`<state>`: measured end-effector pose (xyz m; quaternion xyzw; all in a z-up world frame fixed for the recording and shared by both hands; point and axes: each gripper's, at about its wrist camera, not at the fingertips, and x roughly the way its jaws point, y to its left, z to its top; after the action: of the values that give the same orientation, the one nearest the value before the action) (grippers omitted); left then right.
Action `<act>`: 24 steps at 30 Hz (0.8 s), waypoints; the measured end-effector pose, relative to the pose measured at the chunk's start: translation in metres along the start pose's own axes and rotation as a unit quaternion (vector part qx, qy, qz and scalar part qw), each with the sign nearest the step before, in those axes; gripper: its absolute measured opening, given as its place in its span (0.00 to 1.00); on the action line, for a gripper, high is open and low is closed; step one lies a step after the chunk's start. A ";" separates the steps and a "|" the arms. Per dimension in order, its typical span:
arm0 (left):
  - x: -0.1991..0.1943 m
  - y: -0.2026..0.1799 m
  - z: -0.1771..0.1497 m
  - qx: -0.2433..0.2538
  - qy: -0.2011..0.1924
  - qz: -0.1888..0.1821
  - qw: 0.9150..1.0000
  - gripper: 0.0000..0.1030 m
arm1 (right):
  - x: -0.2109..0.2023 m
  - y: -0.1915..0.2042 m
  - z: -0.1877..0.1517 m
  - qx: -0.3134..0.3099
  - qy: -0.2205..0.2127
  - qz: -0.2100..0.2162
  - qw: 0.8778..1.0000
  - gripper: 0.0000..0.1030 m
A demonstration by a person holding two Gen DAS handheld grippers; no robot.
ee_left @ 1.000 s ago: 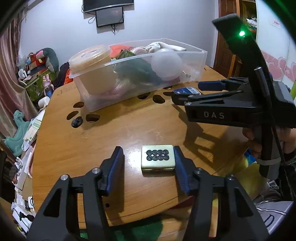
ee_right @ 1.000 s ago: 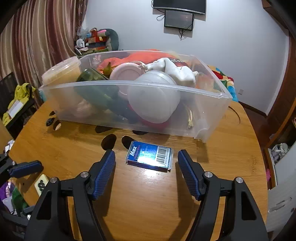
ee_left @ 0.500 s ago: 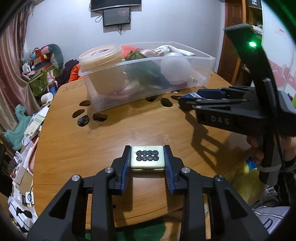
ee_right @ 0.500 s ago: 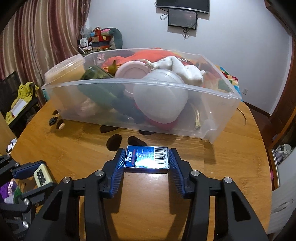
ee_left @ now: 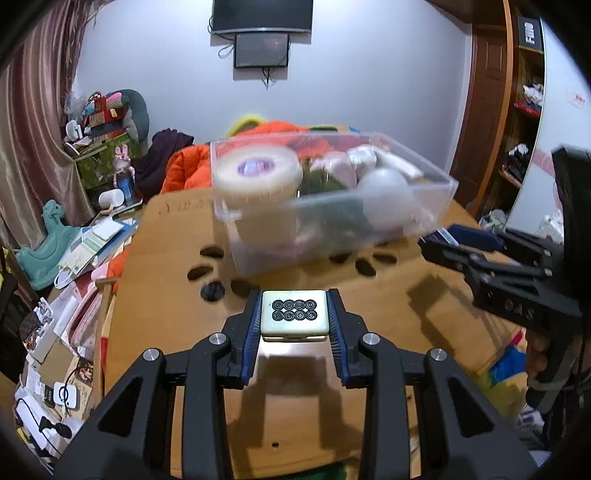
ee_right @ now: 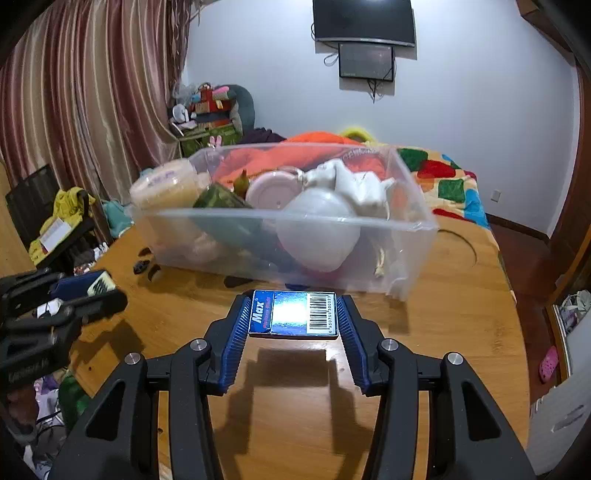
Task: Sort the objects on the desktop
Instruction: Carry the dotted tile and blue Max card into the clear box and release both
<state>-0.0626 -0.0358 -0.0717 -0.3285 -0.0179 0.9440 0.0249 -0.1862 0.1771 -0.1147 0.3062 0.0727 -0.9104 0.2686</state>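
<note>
The mahjong tile [ee_left: 294, 311] sits clamped in the left gripper [ee_left: 294, 317] fingers, and the blue card box [ee_right: 293, 314] in the right gripper [ee_right: 293, 318] fingers, both above the wooden worktop [ee_right: 443, 295]. Beyond stands a clear bin [ee_right: 406, 236] full of clutter, then curtains [ee_right: 92, 92] and a wall screen [ee_right: 364, 20].

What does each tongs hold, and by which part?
Left tongs: mahjong tile, gripped by its two short sides. Right tongs: blue box, gripped by its two short ends.
</note>
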 end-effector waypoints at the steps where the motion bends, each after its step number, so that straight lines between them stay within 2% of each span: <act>1: -0.001 0.000 0.003 -0.001 -0.003 -0.002 1.000 0.32 | -0.004 -0.001 0.002 0.002 -0.006 0.001 1.000 0.43; 11: -0.002 -0.015 0.045 0.017 -0.036 -0.029 0.999 0.32 | -0.031 -0.014 0.016 0.014 -0.044 0.003 0.999 0.43; 24: 0.025 -0.033 0.098 0.032 -0.057 -0.058 0.996 0.32 | -0.021 -0.046 0.050 0.018 -0.059 -0.006 0.998 0.43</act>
<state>-0.1422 -0.0035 -0.0088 -0.2721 -0.0084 0.9582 0.0886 -0.2223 0.2102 -0.0633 0.2560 0.0422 -0.9297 0.2613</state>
